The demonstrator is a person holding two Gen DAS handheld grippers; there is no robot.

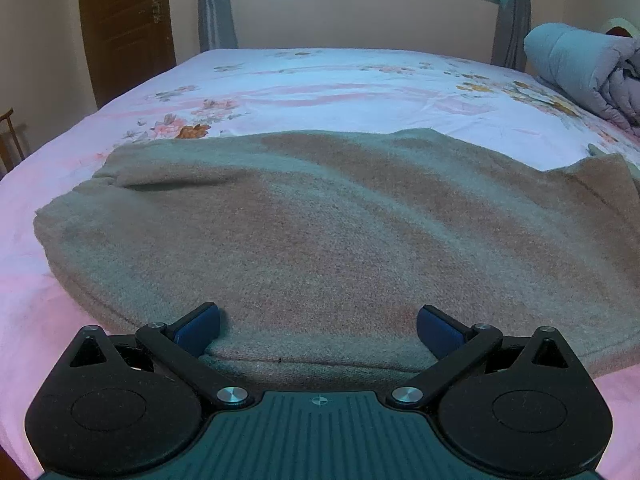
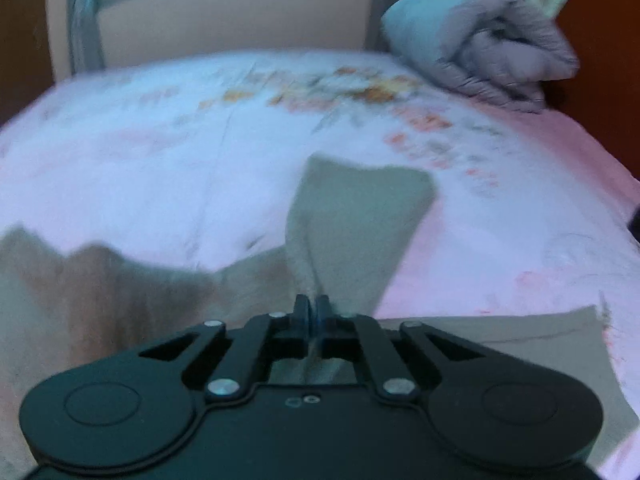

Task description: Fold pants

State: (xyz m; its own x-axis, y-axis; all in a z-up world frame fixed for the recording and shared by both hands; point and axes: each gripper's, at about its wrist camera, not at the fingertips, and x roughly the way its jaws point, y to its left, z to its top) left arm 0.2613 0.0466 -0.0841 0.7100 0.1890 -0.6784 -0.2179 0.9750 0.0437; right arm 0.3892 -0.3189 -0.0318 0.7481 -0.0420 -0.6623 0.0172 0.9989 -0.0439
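Pants (image 1: 320, 224) are spread flat on the bed (image 1: 320, 88), so this looks like the first fold getting started. Right gripper (image 2: 311, 308) is clamped on a raised bit of the fabric, left gripper (image 1: 318, 330) sits wide open over the near edge. Next it probably needs to pinch that edge too.

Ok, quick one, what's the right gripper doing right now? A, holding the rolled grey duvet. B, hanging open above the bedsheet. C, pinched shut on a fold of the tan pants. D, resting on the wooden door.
C: in the right wrist view the right gripper has its jaws closed together with a ridge of the tan pants running up out of them.
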